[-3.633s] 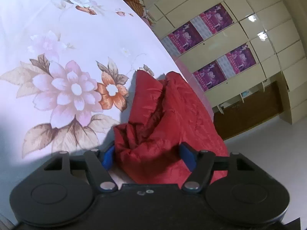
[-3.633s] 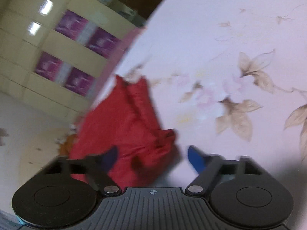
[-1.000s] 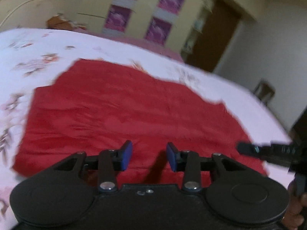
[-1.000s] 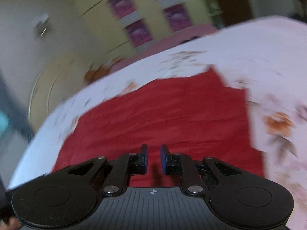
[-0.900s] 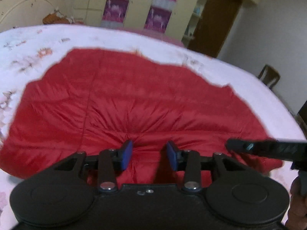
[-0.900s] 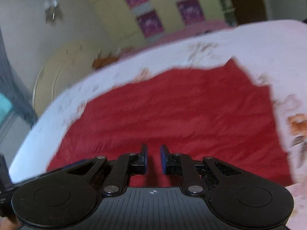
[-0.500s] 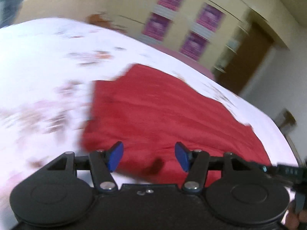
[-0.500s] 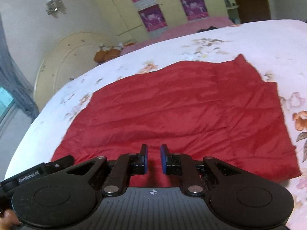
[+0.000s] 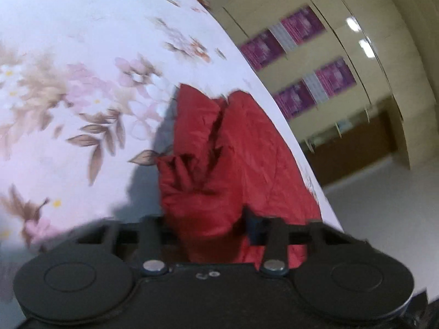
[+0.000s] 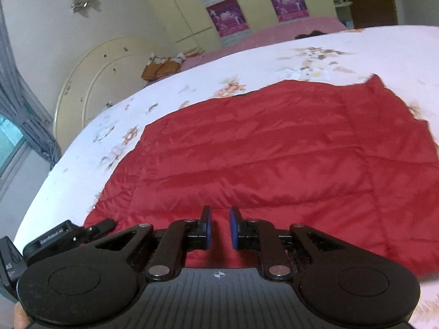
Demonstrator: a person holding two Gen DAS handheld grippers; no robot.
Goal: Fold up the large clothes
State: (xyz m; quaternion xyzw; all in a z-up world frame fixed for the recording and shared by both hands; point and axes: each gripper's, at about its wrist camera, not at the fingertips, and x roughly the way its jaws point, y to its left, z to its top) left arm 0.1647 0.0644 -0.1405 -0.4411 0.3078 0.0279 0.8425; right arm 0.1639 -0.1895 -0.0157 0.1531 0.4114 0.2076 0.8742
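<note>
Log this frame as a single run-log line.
left gripper: bunched red garment corner between jaws | right gripper: narrow gap, holding nothing | garment spread on floral bedsheet

The left wrist view sits low and very close over one end of the red garment (image 9: 233, 159), looking along its length across the bed (image 9: 68, 54) toward the wardrobe (image 9: 315, 54), the picture tilted and blurred. The right wrist view looks from the near edge of the red garment (image 10: 274, 150) across its spread width toward the same wardrobe (image 10: 233, 5) and the headboard (image 10: 90, 82). Both views share the garment, the flowered bed (image 10: 356, 49) and the wardrobe's purple posters.
</note>
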